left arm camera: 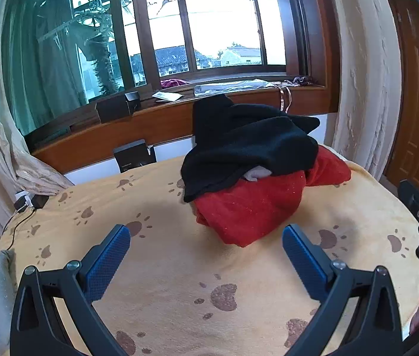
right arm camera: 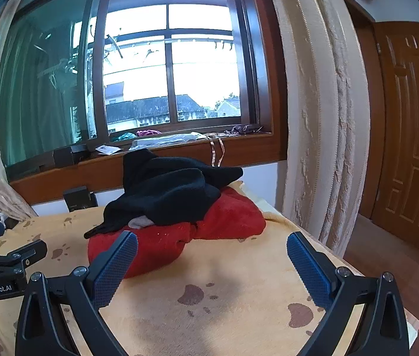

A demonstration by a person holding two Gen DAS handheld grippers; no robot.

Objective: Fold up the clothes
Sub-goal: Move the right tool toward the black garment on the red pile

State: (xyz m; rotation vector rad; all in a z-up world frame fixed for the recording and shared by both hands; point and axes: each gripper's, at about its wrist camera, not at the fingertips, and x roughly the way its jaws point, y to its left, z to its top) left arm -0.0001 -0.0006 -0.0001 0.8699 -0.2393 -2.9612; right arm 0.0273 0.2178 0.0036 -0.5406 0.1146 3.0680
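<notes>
Hovering over bare yellow paw-print blanket [left arm camera: 162, 267], the left gripper [left arm camera: 206, 237] and right gripper [right arm camera: 212, 246] hang with jaws spread wide, grasping nothing. Beyond them, toward the bed's far edge, a black garment [left arm camera: 248, 142] lies heaped on a red garment [left arm camera: 248, 210]. Behind runs the wooden windowsill [left arm camera: 162, 118].

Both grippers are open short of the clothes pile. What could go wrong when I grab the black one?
The black garment drapes over a red garment and a small white piece; a deep pinch may lift those too. The pile sits near the bed's far edge, so a push could tip it off.
</notes>
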